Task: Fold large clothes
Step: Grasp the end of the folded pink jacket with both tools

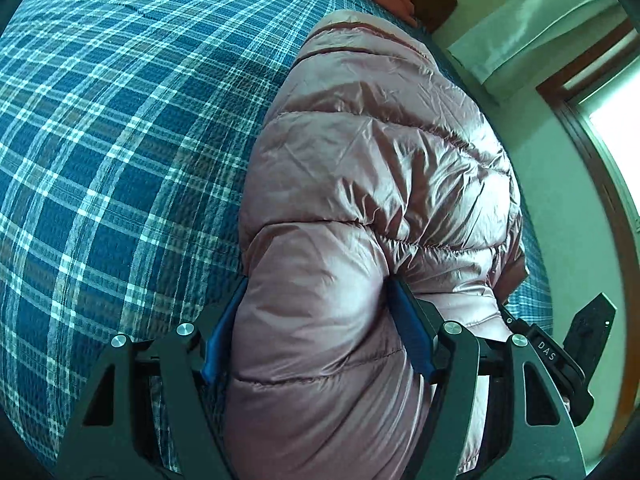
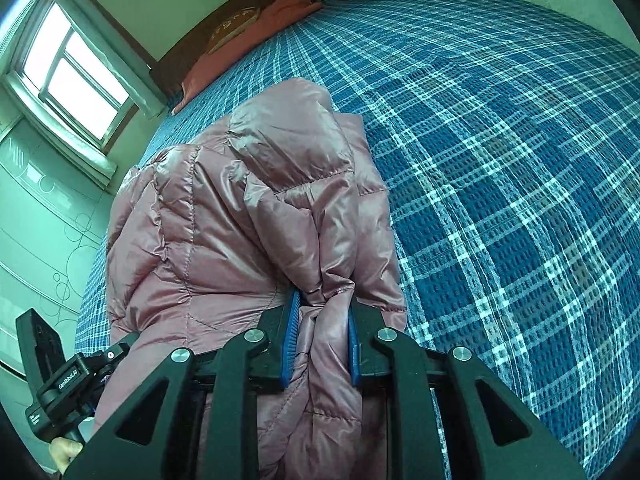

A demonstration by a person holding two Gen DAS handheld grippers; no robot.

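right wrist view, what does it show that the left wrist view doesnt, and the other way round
Only the right wrist view: the window panes, the jacket's hood, the right claw shut on bunched fabric.

Only the left wrist view: the left claw spread wide around a thick puffy fold.

Both: the pink puffer jacket on the blue plaid bedspread, and the orange pillow.

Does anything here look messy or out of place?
Nothing looks damaged or spilled. The pink puffer jacket lies bunched and rumpled on the blue plaid bedspread, with both grippers clamped on its near end, as you'd expect partway through folding.
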